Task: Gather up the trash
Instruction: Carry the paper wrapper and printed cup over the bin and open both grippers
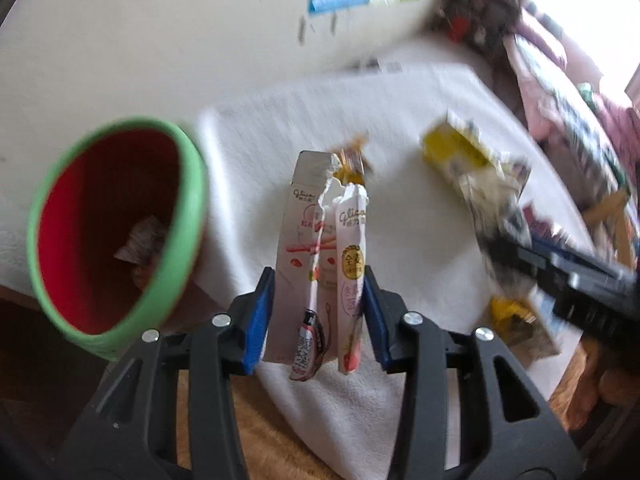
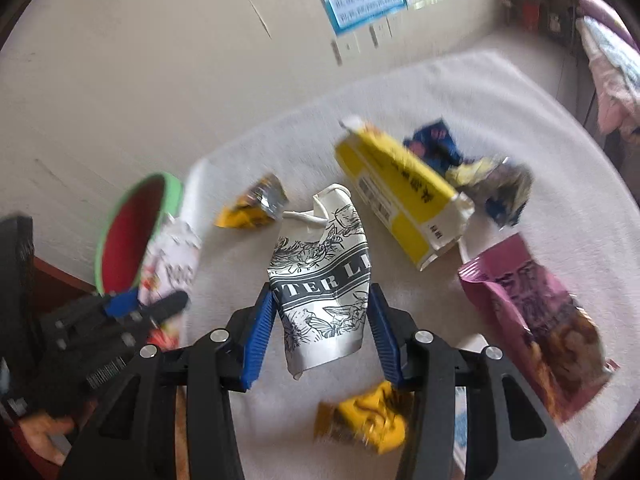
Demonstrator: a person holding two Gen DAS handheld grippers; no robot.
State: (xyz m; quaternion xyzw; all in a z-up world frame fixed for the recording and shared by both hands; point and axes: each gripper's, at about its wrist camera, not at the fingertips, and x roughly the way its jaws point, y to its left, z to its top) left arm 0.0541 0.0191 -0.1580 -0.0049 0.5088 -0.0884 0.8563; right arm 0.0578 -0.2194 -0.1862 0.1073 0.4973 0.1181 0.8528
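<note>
The left gripper (image 1: 319,312) holds a torn pink-and-white snack box (image 1: 316,264) upright between its blue pads, which press against both of its sides; the box is lifted clear of the white cloth (image 1: 280,120) that covers the table. To the left of that gripper in its own view stands the bin (image 1: 116,232), green outside and red inside, tilted toward the camera, with a few scraps of paper lying at its bottom. The right gripper (image 2: 322,316) is closed on a crumpled white wrapper with black print (image 2: 324,280); its pads meet the wrapper on both sides, and whether the wrapper is lifted off the cloth cannot be told. Other trash lies around it on the cloth: a yellow-and-white carton (image 2: 400,196) on its side just beyond and to the right, a small yellow foil wrapper (image 2: 252,204) to the left, a dark blue wrapper (image 2: 436,144) behind the carton, a crumpled mixed wad (image 2: 496,188) beside that, a purple snack bag (image 2: 536,312) flat at the right, and a crumpled yellow wrapper (image 2: 368,416) near the front edge, just under the right-hand finger. In the right wrist view the left gripper appears at the far left with the box, close to the bin. Both views are blurred.
</note>
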